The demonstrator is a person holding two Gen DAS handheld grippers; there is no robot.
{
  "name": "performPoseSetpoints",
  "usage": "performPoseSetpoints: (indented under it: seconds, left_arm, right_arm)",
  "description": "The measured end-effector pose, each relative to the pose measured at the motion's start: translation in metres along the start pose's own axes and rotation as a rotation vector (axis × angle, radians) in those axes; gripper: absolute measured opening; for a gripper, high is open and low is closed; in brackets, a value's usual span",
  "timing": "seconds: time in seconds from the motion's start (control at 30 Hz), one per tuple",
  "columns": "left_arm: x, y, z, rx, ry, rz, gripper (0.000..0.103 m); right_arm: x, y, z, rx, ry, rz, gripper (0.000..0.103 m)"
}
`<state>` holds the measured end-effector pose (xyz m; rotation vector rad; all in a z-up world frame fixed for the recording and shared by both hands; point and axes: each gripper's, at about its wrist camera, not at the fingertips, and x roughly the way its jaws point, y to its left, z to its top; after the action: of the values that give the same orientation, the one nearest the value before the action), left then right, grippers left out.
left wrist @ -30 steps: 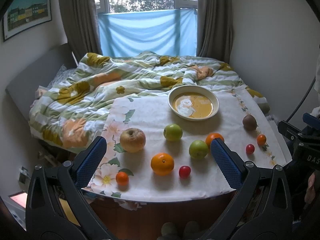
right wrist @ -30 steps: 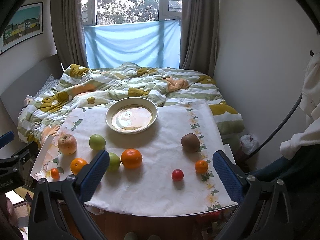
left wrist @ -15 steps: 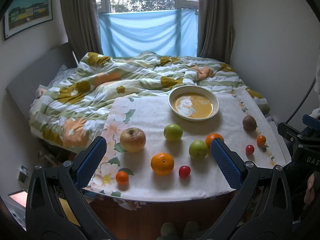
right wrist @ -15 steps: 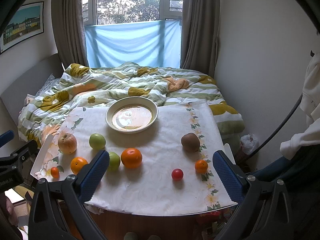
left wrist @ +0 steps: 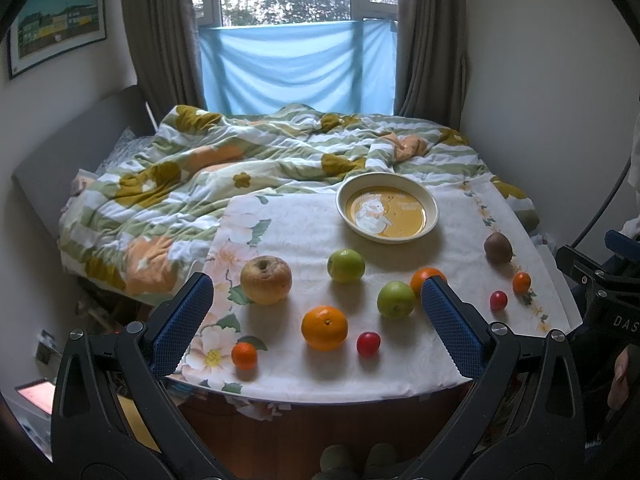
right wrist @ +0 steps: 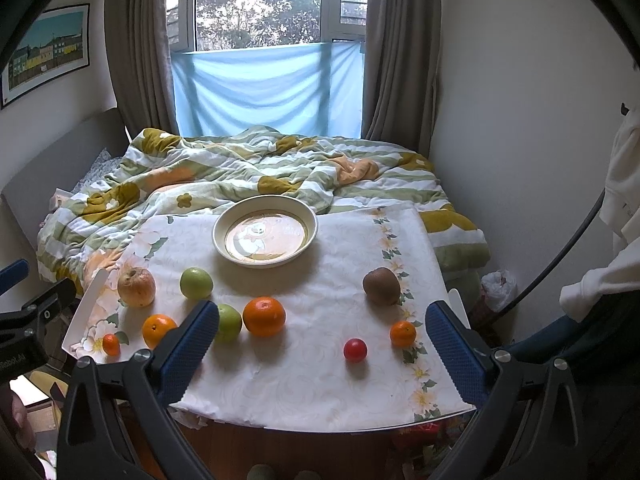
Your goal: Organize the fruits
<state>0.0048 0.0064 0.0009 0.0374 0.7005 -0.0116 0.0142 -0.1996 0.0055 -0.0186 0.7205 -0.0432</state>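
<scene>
Several fruits lie on a table with a floral cloth (left wrist: 304,224): a brown apple (left wrist: 265,279), two green apples (left wrist: 346,265) (left wrist: 396,299), an orange (left wrist: 324,327), small mandarins, red cherry tomatoes (left wrist: 368,344) and a kiwi (right wrist: 381,286). A cream bowl with a yellow inside (left wrist: 387,212) stands empty at the far side; it also shows in the right wrist view (right wrist: 265,231). My left gripper (left wrist: 316,312) and right gripper (right wrist: 322,340) are both open and empty, held above the table's near edge.
A bed with a green and orange flowered quilt (left wrist: 240,160) lies behind the table. White walls close in on the right. A window with curtains and a blue cloth (left wrist: 296,64) is at the back.
Both views have shifted very slightly; the grippers stay open and no fruit has moved.
</scene>
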Motion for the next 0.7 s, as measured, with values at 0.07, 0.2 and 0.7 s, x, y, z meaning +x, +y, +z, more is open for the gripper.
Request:
performPoseSetpoints:
  seconds: [0.07, 0.2, 0.7]
  left_arm:
    - [-0.0003, 0.0005, -0.0002, -0.001, 0.0, -0.001, 0.103]
    - [-0.0002, 0.0007, 0.0, -0.001, 0.0, 0.0, 0.103]
    - [-0.0003, 0.0006, -0.0004, -0.003, -0.002, 0.0, 0.103]
  right_arm:
    - [0.0005, -0.0012, -0.0001, 0.0, 0.003, 0.001, 0.103]
    - [0.0001, -0.0012, 0.0001, 0.001, 0.002, 0.0, 0.103]
    - [-0.0032, -0.0007, 0.001, 0.002, -0.001, 0.003, 0.103]
